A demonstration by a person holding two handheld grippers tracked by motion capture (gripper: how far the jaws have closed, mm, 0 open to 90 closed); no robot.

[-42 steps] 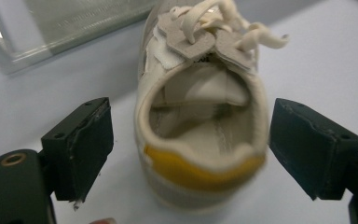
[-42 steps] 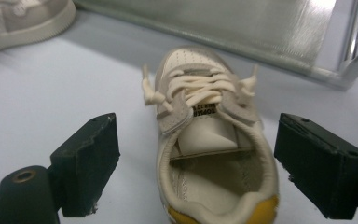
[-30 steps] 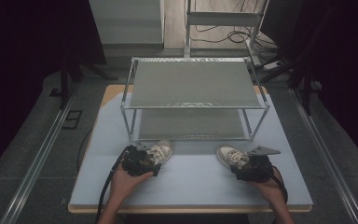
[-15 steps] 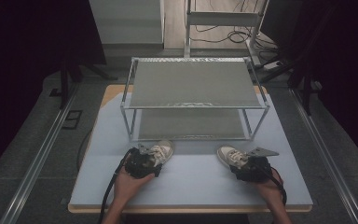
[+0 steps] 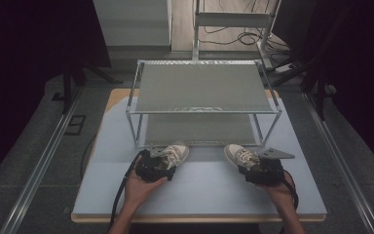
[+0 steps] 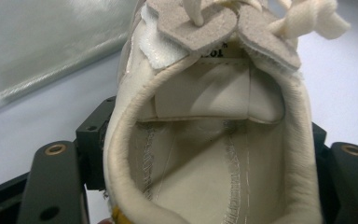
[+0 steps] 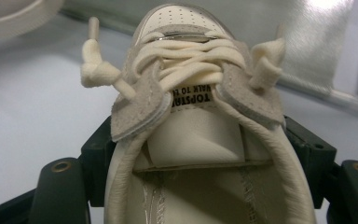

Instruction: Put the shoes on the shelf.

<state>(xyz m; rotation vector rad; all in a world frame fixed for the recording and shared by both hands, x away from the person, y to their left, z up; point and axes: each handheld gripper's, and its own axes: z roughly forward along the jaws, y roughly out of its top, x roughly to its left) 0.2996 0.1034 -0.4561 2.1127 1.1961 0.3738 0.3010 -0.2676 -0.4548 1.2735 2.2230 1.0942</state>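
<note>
High view: left gripper (image 5: 157,165) is clamped on the left shoe (image 5: 174,155), right gripper (image 5: 259,167) on the right shoe (image 5: 239,156); toes point far (toward the rack (image 5: 202,87) just beyond), on the near table (image 5: 199,195).

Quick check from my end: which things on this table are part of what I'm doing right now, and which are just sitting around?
In the job:
- left tongs, shut on the left shoe
- right tongs, shut on the right shoe
- two-tier shelf rack, likely the destination

Lying about:
- cables on the floor behind the table
</note>
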